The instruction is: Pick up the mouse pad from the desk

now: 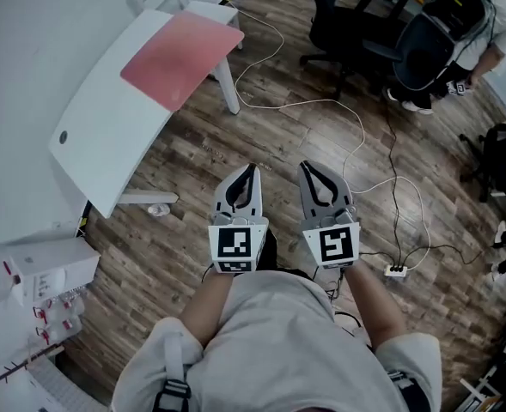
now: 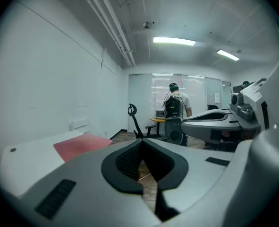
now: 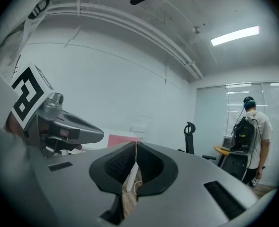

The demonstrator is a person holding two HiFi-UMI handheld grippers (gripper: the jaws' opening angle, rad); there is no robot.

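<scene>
The red mouse pad (image 1: pixel 182 57) lies flat at the far end of the white desk (image 1: pixel 98 144), which is at the upper left of the head view. Both grippers are held side by side over the wooden floor, well short of the desk. My left gripper (image 1: pixel 253 169) is shut with nothing in it, and so is my right gripper (image 1: pixel 307 166). In the left gripper view the mouse pad (image 2: pixel 80 145) shows to the left of the closed left gripper (image 2: pixel 141 141). In the right gripper view the mouse pad (image 3: pixel 122 140) sits just behind the closed right gripper (image 3: pixel 135 144).
Black office chairs (image 1: pixel 349 22) stand at the back. A person (image 1: pixel 480 24) with a backpack is at the top right. White cables (image 1: pixel 356 140) trail over the floor to a power strip (image 1: pixel 396 270). White boxes (image 1: pixel 42 273) sit at the lower left.
</scene>
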